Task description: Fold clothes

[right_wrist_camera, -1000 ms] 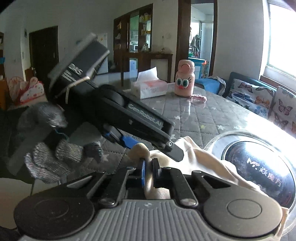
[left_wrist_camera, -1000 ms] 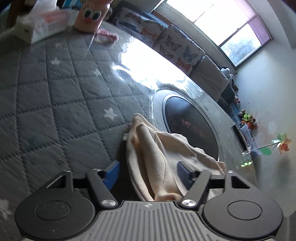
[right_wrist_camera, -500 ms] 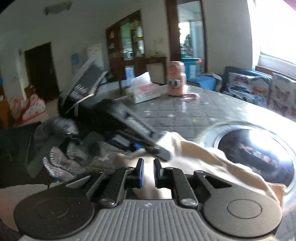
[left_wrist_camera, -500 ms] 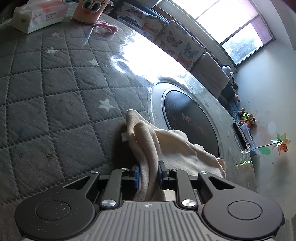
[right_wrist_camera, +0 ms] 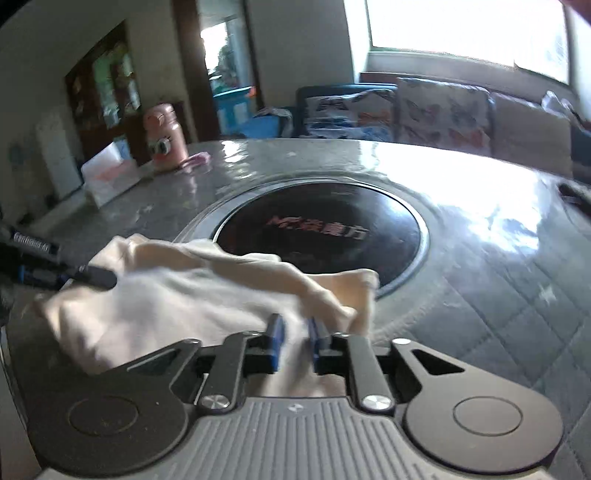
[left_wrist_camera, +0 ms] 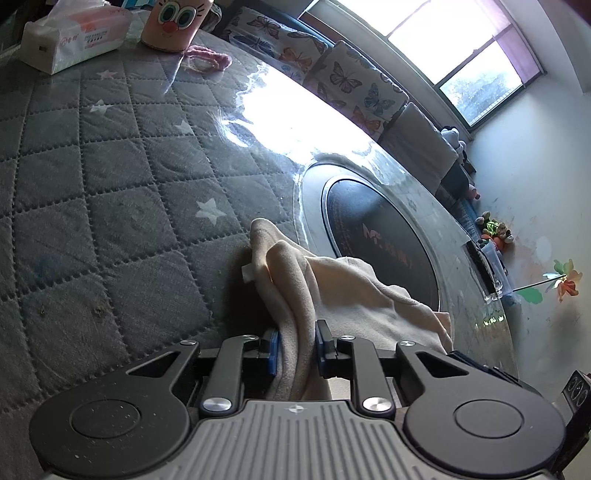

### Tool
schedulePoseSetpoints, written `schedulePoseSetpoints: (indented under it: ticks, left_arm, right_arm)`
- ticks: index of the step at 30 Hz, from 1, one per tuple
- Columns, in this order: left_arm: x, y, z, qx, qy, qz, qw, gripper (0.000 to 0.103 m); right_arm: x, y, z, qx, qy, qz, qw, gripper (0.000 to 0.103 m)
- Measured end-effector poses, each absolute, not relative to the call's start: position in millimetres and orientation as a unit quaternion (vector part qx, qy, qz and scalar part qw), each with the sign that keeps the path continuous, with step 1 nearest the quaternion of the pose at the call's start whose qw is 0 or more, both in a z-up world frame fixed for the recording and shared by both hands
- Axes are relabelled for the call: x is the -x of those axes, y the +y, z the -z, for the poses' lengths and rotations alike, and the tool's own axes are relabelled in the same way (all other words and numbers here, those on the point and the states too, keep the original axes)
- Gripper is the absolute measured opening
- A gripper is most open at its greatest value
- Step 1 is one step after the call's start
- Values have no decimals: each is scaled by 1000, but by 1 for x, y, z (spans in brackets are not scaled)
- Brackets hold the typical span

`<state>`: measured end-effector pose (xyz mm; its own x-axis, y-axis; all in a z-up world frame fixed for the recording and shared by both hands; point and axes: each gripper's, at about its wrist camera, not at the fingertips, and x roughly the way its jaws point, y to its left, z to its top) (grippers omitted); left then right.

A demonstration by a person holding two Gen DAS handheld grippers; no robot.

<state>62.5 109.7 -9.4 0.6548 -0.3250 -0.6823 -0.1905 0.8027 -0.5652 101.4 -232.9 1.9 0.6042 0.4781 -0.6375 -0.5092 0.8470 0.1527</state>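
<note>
On the quilted grey table cover (left_wrist_camera: 122, 221), right by the edge of the round black hotplate (left_wrist_camera: 380, 236) set into the tabletop, sits a cream-coloured garment (left_wrist_camera: 354, 295), all bunched up and rumpled. One end pokes up in a little peak, the rest trails off toward the hotplate rim and partly laps over it.

Left gripper (left_wrist_camera: 297, 350) is clamped on a thick fold of that cloth, blue pads pressed against it on both sides, so it's got a solid pinch. You can spot the same gripper from the right wrist view too, coming in dark from the left edge with its tip buried in the fabric.

Right gripper (right_wrist_camera: 295, 343) is at the other end of the garment (right_wrist_camera: 177, 295). Its jaws have just been opening, and the cloth runs between the blue pads, but that view is smeared with blur so I honestly can't tell if the pads are pressing on it or just sitting either side.

Further back on the table: a tissue box (left_wrist_camera: 74, 37), a pink cartoon-face bottle (left_wrist_camera: 177, 22) and a little pink thing (left_wrist_camera: 207, 61) beside it. Butterfly-print cushions (left_wrist_camera: 351, 81) line the sofa under the window.
</note>
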Motion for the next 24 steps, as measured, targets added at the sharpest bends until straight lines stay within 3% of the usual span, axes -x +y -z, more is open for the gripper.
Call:
schedulePoseSetpoints:
  ticks: [10, 24]
  left_arm:
    - [-65, 107, 9, 302, 416, 42, 857, 22]
    - [-66, 103, 7, 278, 418, 47, 863, 22]
  right_arm:
    - [-117, -253, 7, -21, 366, -247, 897, 33]
    - [-124, -257, 21, -63, 372, -238, 895, 33]
